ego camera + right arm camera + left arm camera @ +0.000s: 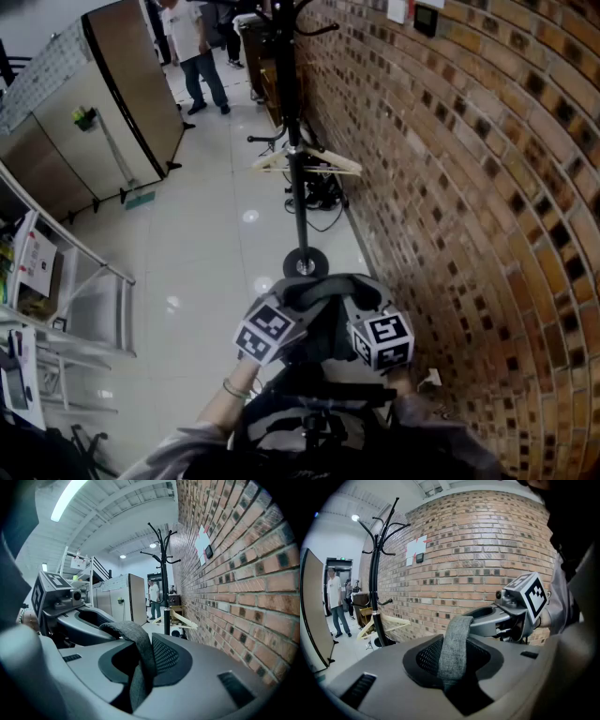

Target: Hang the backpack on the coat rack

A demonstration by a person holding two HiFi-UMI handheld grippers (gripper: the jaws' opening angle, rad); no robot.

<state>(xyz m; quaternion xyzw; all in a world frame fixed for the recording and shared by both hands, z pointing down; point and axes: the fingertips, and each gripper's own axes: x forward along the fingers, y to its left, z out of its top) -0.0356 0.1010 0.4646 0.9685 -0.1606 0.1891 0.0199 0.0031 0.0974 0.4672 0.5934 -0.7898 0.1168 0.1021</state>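
The dark backpack [309, 417] hangs low in front of the person, just beside the brick wall. Its grey woven top strap [328, 286] arches between the two grippers. My left gripper [302, 309] is shut on one end of the strap [457, 644], which rises out of its jaws [452, 670]. My right gripper [361, 298] is shut on the other end [136, 644], the strap running down into the jaws [140, 670]. The black coat rack [298, 141] stands a short way ahead by the wall, its hooks [163, 536] bare and well above the grippers.
The brick wall [469, 187] runs close on the right. Wooden hangers [309, 161] hang low on the rack pole, cables lie by its round base [305, 262]. A metal shelf [66, 281] and a partition [112, 112] stand at left; people [199, 47] stand farther off.
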